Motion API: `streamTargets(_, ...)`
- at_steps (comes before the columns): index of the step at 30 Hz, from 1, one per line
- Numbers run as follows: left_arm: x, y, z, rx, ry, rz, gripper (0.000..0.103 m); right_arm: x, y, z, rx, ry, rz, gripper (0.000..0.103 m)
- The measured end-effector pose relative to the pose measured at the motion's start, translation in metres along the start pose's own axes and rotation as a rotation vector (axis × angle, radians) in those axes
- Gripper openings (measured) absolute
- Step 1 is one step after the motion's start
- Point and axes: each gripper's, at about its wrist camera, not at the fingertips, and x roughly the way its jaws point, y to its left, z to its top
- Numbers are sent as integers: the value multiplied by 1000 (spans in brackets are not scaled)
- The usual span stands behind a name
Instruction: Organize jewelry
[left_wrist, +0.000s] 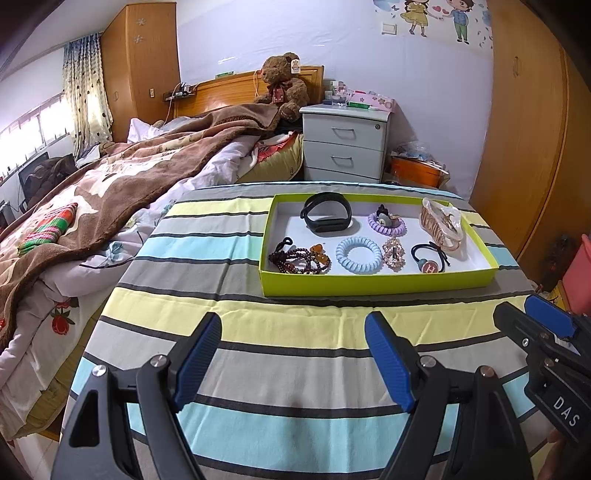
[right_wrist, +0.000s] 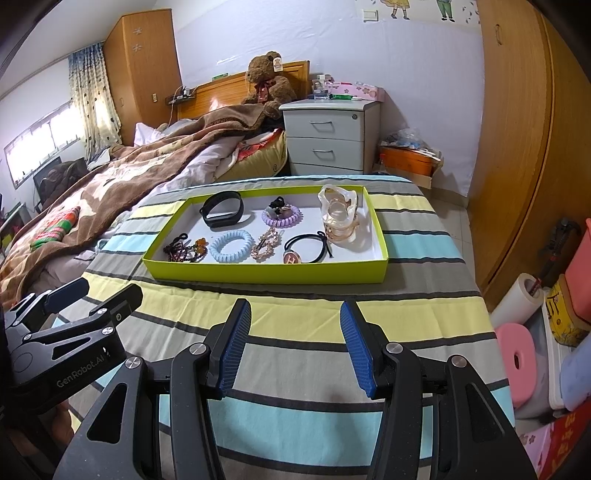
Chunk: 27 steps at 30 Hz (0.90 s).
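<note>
Jewelry tray (left_wrist: 376, 284) on striped cloth, well beyond both grippers' empty, wide-parted jaws.

Left tongs (left_wrist: 293, 332) open; jewelry in green tray (left_wrist: 369, 284).

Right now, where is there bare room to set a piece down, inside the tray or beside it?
Inside the green tray, only the back-left corner, left of the black band, is bare; the front row is crowded. The striped cloth between the tray and both open hand-held grippers, left and right, lies free.
</note>
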Motion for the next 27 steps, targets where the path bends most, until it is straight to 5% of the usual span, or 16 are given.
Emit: streamTargets(27,0,4,0,-6,13,5,82,1,1,1,-3,2,3,51)
